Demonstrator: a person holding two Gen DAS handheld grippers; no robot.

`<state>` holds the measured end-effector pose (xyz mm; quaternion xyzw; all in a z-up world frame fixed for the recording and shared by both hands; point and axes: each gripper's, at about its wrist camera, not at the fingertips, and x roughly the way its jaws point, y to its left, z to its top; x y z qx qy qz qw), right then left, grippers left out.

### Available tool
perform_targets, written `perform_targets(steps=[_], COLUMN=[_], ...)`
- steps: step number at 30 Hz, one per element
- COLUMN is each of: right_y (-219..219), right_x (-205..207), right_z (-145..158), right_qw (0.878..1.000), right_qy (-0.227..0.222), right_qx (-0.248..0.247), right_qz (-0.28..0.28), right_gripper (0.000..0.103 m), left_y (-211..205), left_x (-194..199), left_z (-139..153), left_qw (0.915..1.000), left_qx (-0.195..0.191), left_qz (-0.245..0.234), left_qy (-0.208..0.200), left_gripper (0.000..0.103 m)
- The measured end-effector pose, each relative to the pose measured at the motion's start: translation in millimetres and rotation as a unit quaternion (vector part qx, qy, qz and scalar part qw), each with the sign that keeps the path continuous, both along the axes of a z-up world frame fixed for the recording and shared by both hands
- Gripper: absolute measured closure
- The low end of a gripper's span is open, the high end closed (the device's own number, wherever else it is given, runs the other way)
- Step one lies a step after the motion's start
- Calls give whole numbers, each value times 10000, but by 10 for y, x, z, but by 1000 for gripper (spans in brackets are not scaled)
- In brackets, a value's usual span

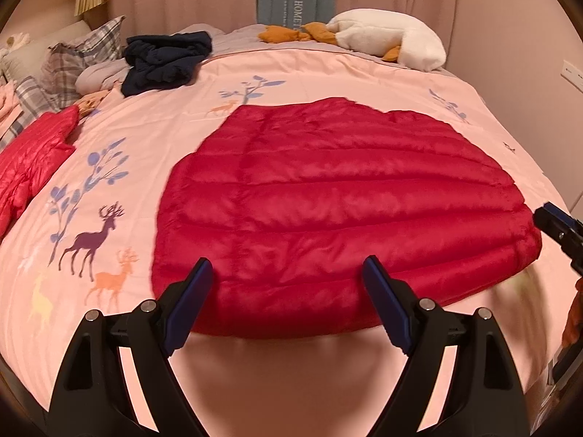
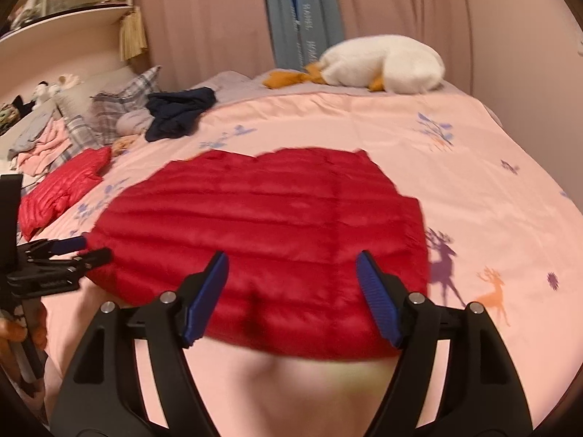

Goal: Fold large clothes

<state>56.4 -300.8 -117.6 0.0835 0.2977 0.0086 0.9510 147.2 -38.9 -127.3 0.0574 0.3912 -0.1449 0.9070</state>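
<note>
I am holding both grippers, left (image 1: 288, 273) and right (image 2: 291, 266), fingers wide and gripping nothing, over the red jacket (image 1: 328, 196) lying flat on the bed (image 1: 364, 73).

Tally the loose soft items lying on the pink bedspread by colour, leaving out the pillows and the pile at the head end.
Red: 2, the quilted red garment laid flat and a smaller red padded piece
Dark navy: 1, a crumpled dark garment
White: 1, a plush goose
Total: 4
</note>
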Motion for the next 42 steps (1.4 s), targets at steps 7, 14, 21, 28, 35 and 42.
perform_targets(steps=[7,14,21,28,35,42], right_y=[251,360,353,319,275,280], right_x=[408,729,786,567,407,465], right_z=[78,-270,-394,-194,-233,-382], right_qw=[9998,9981,9962,9984,9984,9965], right_qy=[-52,599,853,551,565,830], right_qx=[141,-37,-56,5,15,71], right_qz=[153,109,162,96,26,10], right_gripper=[27,27,27,28,27,27], left_y=[-308,-486,-492,-414,-362,-389], left_x=[75,291,335,207,66,110], left_z=[84,-142,-228,-126,-117,-223], left_qw=[9996,9998,9991,9997,9996,9994], left_qx=[0,150,304,113,161,231], left_qz=[-153,-145,-272,-215,-212,-212], left_qy=[-249,-58,73,26,-51,113], left_gripper=[18,18,16,16,16,16])
